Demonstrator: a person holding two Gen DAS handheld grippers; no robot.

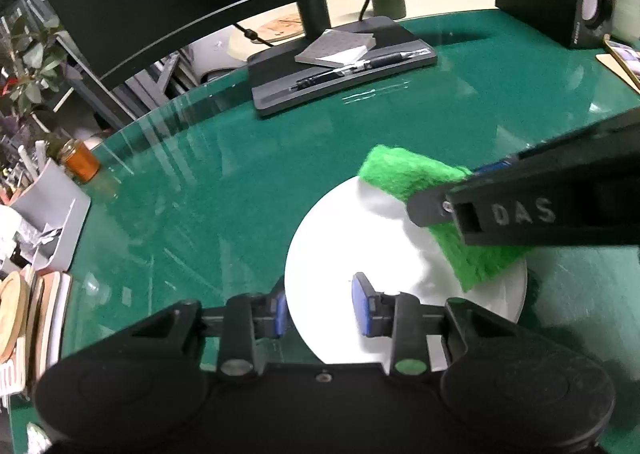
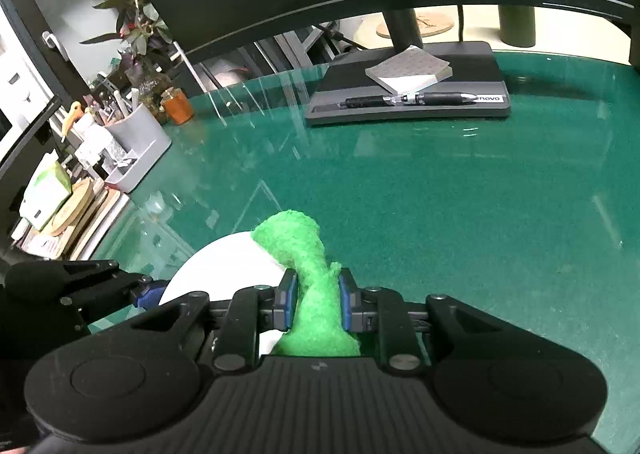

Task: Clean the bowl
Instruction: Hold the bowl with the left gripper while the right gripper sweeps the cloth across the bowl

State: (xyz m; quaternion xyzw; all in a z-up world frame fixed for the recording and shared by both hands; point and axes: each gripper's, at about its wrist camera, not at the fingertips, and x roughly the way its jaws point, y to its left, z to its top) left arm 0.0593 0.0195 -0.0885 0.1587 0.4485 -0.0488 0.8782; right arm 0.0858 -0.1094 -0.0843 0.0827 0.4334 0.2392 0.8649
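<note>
My right gripper (image 2: 318, 304) is clamped on the green scouring pad (image 2: 310, 282), pressing it into the white bowl's (image 1: 360, 238) far right side, while my left gripper (image 1: 322, 312) pinches the bowl's near rim on the green table (image 1: 280, 158).

Your left gripper (image 1: 322, 312): matte black body, two round domed lobes at rear, blue pads on fingers (image 1: 362, 308), silver screw one side, green-capped screw other. Your right gripper (image 2: 318, 302): same black build, ribbed centre plate, blue pads, silver screws at finger pivots. Its finger side carries white "DAS" lettering in left view.
</note>
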